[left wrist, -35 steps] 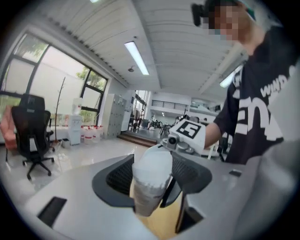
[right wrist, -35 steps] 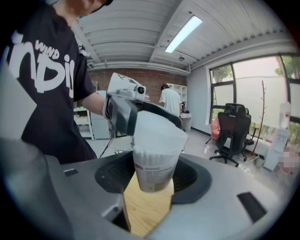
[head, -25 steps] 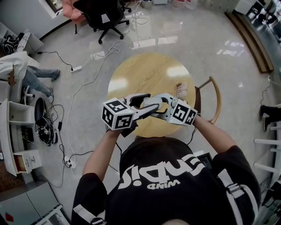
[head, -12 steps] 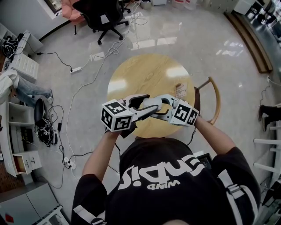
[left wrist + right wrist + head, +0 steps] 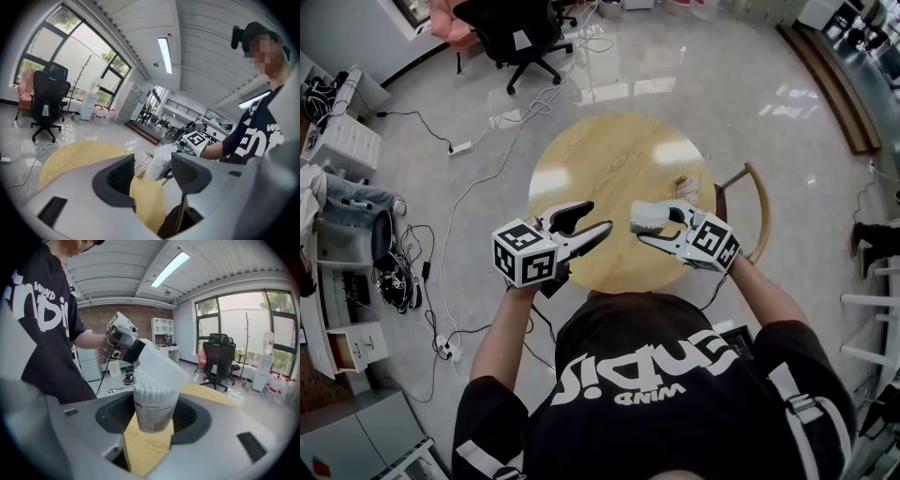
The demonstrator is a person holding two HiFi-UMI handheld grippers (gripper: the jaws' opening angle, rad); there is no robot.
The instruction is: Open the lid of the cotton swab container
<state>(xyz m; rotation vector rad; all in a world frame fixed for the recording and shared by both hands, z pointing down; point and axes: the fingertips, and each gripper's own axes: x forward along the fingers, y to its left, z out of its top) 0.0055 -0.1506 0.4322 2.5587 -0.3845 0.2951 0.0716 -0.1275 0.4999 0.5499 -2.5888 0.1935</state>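
The cotton swab container (image 5: 152, 405) is a small clear tub packed with white swabs, upright between the pads of my right gripper (image 5: 153, 420), which is shut on it. Its white lid (image 5: 162, 364) stands flipped open, tilted up and back. In the head view the container (image 5: 648, 215) hangs above the round wooden table (image 5: 619, 155), near its front edge, in my right gripper (image 5: 639, 223). My left gripper (image 5: 592, 217) is a short way to its left, jaws open and empty. In the left gripper view the container (image 5: 157, 161) shows beyond my open left gripper (image 5: 152, 176).
A printed card (image 5: 687, 194) lies at the table's right edge. A wooden chair (image 5: 757, 217) stands right of the table. A black office chair (image 5: 520, 37) and loose cables (image 5: 487, 173) are on the floor beyond and to the left.
My left gripper has drawn back to the left, away from the container it was meeting a second ago. The right gripper has shifted slightly right with the container.
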